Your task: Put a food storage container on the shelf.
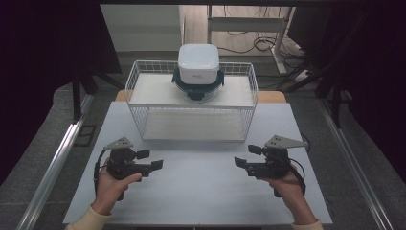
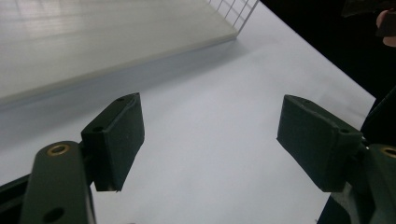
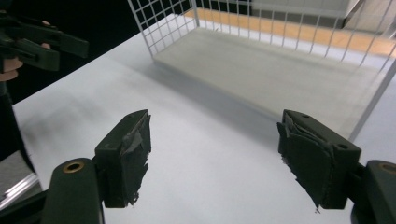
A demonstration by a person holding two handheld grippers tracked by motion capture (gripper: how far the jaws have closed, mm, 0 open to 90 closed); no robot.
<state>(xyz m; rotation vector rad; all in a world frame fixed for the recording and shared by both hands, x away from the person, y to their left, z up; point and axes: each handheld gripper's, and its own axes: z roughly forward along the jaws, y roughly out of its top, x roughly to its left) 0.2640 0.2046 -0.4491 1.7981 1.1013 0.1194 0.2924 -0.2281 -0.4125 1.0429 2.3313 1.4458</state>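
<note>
A white wire rack (image 1: 135, 81) stands at the back of the white table (image 1: 201, 191). On its upper shelf sits a clear food container (image 1: 198, 64) with a white lid and dark clips. My left gripper (image 1: 152, 159) is held low over the table's front left, pointing right; in the left gripper view it (image 2: 210, 140) is open with bare table between the pads. My right gripper (image 1: 245, 155) mirrors it at the front right, pointing left, and it (image 3: 215, 149) is also open and empty. The rack's lower board (image 3: 280, 70) lies ahead of it.
Worn, frayed pads (image 3: 130, 154) cover the right gripper's jaws. The left gripper (image 3: 42, 44) appears at the top left of the right gripper view. A wooden surface (image 1: 273, 97) shows behind the rack. Metal rails (image 1: 52, 163) flank the table, and cables lie on the floor beyond.
</note>
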